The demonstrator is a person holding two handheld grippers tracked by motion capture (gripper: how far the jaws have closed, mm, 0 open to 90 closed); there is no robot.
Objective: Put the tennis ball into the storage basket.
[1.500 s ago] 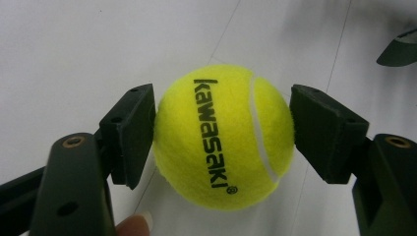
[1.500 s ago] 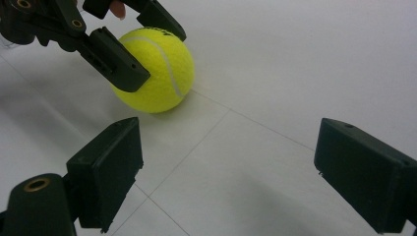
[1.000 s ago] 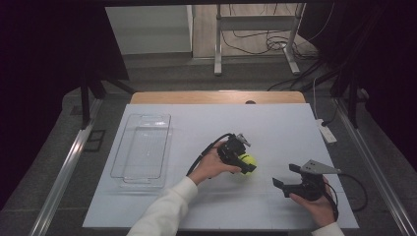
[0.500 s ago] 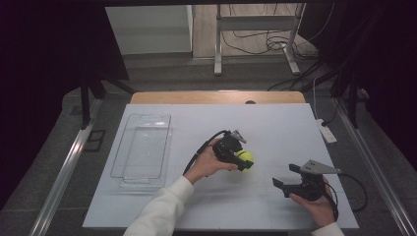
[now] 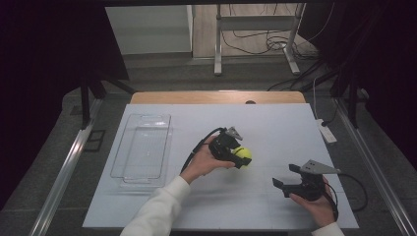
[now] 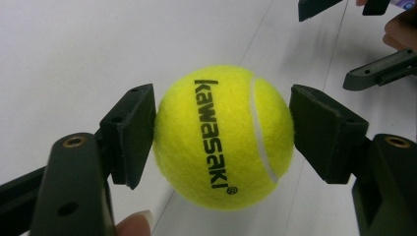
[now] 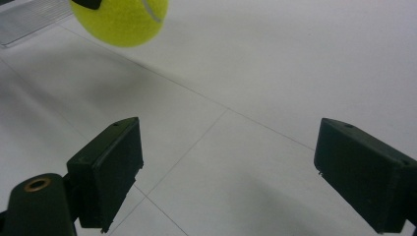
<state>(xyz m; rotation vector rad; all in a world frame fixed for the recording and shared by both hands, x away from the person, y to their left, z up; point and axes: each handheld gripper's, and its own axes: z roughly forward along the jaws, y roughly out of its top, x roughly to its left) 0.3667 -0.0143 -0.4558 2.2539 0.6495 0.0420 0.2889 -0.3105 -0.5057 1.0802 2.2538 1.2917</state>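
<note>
Grasping the yellow tennis ball (image 6: 223,137) between both pads, the left claw (image 5: 237,156) holds it above the middle of the white worktop (image 5: 275,128), with a shadow visible beneath the ball in the right gripper view. At about 4 o'clock from the ball, well apart, the right claw (image 5: 286,176) sits released with nothing between its jaws. At 9 o'clock from the ball, a clear plastic tray (image 5: 142,150) lies near the worktop's left edge.

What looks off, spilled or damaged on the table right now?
Nothing stands out. The tennis ball sits squarely clamped in the left gripper, intact. The clear tray lies flat and empty; the right gripper is open above the white table.
</note>
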